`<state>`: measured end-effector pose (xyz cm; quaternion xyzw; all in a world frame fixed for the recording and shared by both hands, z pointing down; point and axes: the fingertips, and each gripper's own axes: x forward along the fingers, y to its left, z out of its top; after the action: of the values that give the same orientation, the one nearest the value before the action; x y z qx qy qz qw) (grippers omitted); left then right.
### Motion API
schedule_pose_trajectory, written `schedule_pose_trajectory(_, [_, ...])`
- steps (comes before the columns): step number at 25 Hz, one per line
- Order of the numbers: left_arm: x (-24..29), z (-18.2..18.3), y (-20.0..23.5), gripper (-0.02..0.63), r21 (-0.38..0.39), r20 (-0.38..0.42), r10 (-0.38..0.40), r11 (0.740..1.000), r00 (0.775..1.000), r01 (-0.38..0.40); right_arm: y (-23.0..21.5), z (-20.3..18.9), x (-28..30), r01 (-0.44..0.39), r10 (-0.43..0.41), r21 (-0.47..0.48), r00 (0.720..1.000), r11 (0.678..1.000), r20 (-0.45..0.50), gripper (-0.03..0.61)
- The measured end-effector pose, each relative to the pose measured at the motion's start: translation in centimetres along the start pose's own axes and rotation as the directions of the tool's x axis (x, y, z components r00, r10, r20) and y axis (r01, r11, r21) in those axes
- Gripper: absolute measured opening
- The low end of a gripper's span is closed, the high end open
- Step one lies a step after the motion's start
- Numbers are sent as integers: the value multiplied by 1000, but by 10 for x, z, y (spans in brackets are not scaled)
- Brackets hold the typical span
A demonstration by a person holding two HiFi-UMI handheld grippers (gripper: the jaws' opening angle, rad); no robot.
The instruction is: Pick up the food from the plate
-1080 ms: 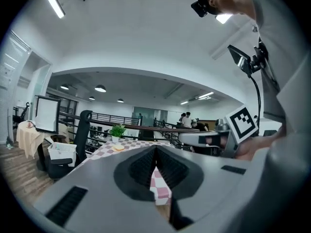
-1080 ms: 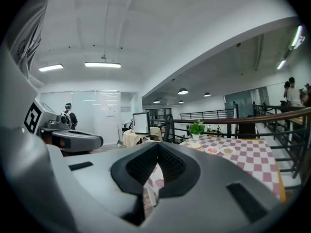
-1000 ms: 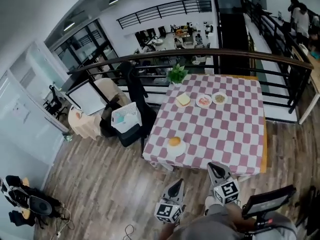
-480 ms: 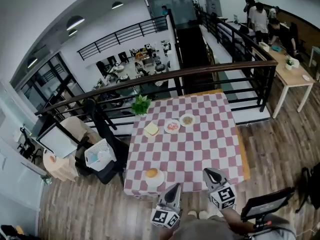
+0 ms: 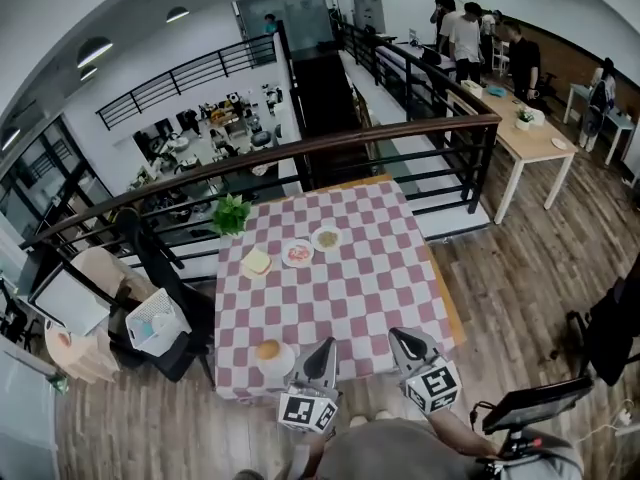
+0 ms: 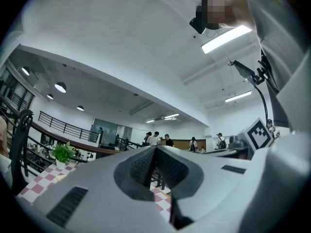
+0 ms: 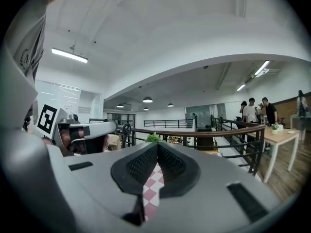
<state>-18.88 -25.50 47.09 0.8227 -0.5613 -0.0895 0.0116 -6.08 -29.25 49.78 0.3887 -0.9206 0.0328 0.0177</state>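
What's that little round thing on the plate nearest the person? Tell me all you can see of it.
It is a small round bun, golden brown on top, bread by the look of it. It sits on a small white plate near the front left corner of the pink-and-white checked tablecloth. Only the plate touches it. The left claw, shut, is just to its right, apart from it.

Head camera: we looked from high above, steeply down, over the near edge of the checked table [image 5: 350, 298], well clear of it. Left gripper [image 5: 323, 348] camera: we sat close behind its jaws, facing slightly upward toward the far railing [image 5: 300, 153]. Right gripper [image 5: 400, 336] camera: likewise placed, facing level. Shared by all three views: table, railing, potted plant [image 5: 231, 211].
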Motion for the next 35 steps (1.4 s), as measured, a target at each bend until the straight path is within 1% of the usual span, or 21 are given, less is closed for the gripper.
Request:
schedule_pose_trajectory(3, [-5, -14, 1, -6, -35, -21, 19, 999, 1000, -19, -6, -7, -7, 26, -26, 9, 999, 1000, -19, 11])
schedule_pose_trajectory(6, [-10, -20, 3, -6, -34, -34, 15, 999, 999, -16, -10, -20, -9, 40, -40, 14, 999, 999, -32, 11])
schedule_pose_trajectory(8, [-9, -18, 8, -6, -33, -29, 21, 999, 999, -22, -13, -25, -6, 42, -41, 21, 998, 999, -38, 11])
schedule_pose_trajectory(9, [-10, -17, 11, -6, -28, -24, 35, 999, 999, -35, -13, -25, -4, 39, -38, 24, 998, 999, -42, 11])
schedule_pose_trajectory(11, [-14, -10, 18, -6, 15, -7, 99, 995, 995, -99, -11, -21, -4, 29, -28, 22, 999, 999, -44, 11])
schedule_pose_trajectory(12, [-16, -7, 22, 148, 47, -1, 134, 990, 991, -134, -9, -18, -3, 24, -23, 17, 999, 1000, -42, 11])
schedule_pose_trajectory(13, [-17, -6, 25, 447, 72, -6, 150, 986, 989, -149, -7, -18, -2, 18, -18, 12, 999, 1000, -41, 11])
schedule_pose_trajectory(14, [-16, -8, 26, 460, 88, -21, 137, 987, 990, -135, -6, -19, 0, 13, -13, 11, 999, 1000, -42, 11])
schedule_pose_trajectory(16, [-14, -12, 26, 459, 104, -53, 89, 991, 995, -83, -4, -23, 4, 4, -3, 17, 999, 1000, -50, 11])
schedule_pose_trajectory(17, [-16, -12, 26, 457, 116, -61, 80, 991, 995, -73, -2, -26, 5, -1, 2, 21, 999, 1000, -54, 11])
schedule_pose_trajectory(20, [-24, -15, 29, 455, 145, -70, 80, 987, 994, -69, 6, -27, 9, -14, 15, 22, 998, 1000, -54, 11])
schedule_pose_trajectory(22, [-27, -20, 33, 454, 140, -85, 77, 988, 993, -64, 9, -27, 11, -17, 18, 21, 998, 1000, -55, 11])
schedule_pose_trajectory(25, [-32, -30, 40, 451, 133, -134, 78, 989, 988, -60, 8, -33, 10, -17, 19, 28, 998, 999, -67, 11])
schedule_pose_trajectory(27, [-36, -36, 50, 441, 130, -165, 82, 990, 983, -61, 8, -35, 9, -9, 12, 30, 997, 1000, -74, 11])
schedule_pose_trajectory(31, [-43, -39, 72, 405, 128, -193, 93, 989, 977, -69, 4, -39, 3, 23, -20, 36, 996, 999, -88, 11])
schedule_pose_trajectory(33, [-45, -41, 83, 388, 169, -213, 100, 984, 972, -64, 1, -40, -3, 43, -40, 37, 995, 998, -92, 11])
schedule_pose_trajectory(35, [-47, -48, 100, 367, 240, -257, 131, 968, 958, -68, -4, -40, -9, 63, -60, 35, 994, 997, -91, 11])
